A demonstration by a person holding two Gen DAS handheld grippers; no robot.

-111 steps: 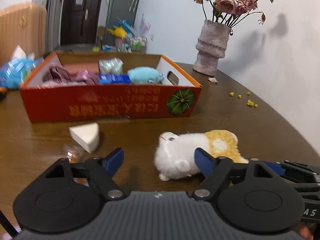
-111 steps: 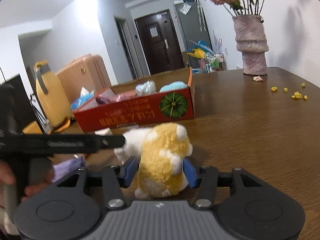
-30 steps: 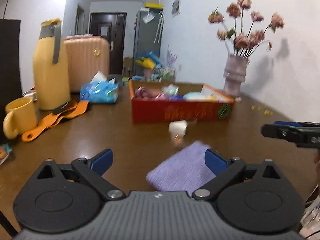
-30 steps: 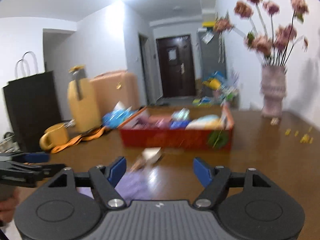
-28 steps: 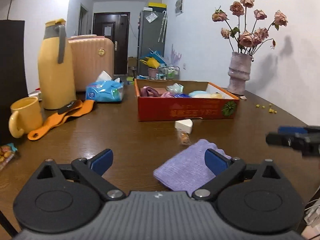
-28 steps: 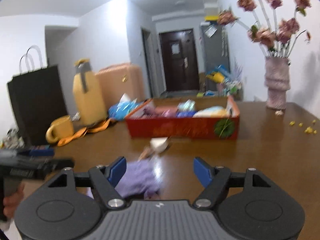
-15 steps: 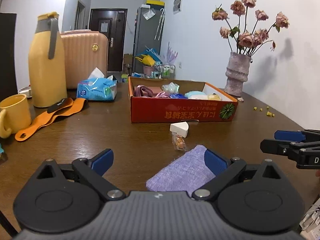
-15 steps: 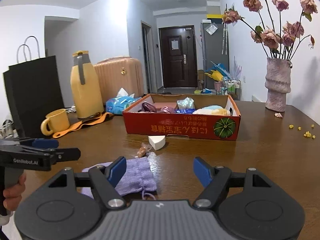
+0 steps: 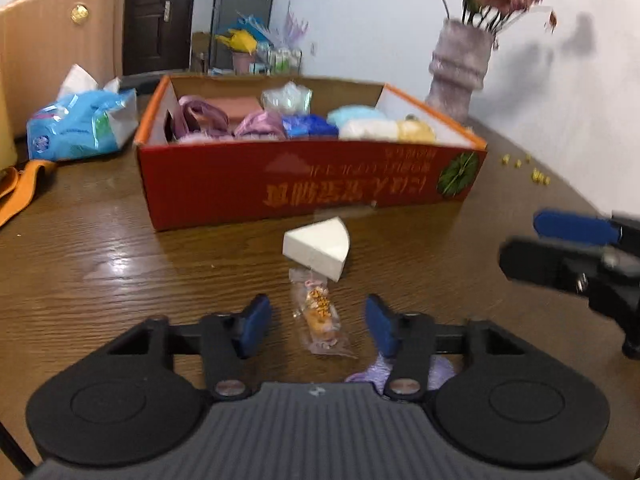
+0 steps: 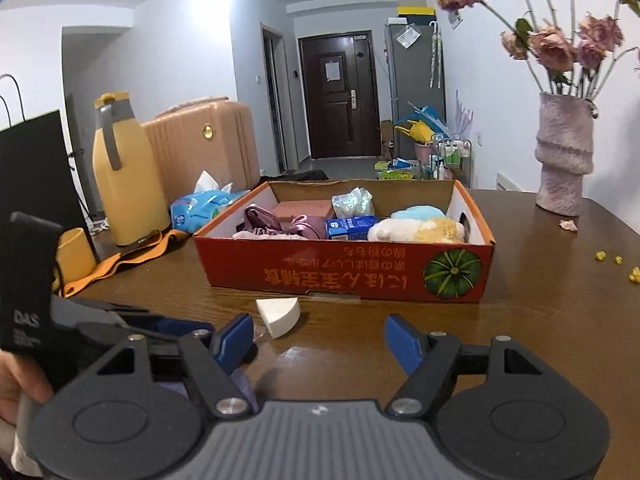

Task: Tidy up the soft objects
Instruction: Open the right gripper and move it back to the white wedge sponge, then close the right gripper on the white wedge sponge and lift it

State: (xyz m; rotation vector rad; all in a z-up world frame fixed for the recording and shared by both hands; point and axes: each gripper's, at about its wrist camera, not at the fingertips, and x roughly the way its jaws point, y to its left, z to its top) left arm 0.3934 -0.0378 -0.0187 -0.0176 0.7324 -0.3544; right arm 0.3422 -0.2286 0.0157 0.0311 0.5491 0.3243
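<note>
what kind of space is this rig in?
Likely a home, a lived-in apartment room: a wooden table with a vase of dried roses, a suitcase, and a dark entry door down the hall.

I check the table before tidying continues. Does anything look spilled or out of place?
Yes. Small yellow crumbs lie scattered on the brown wooden table near the grey ribbed vase, and a dried pink petal has fallen beside its base.

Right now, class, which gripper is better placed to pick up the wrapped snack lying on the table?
Left. The left gripper already straddles the wrapped snack, its jaws closing around it without touching yet. The right gripper is open over bare table, nearer the white sponge.
</note>
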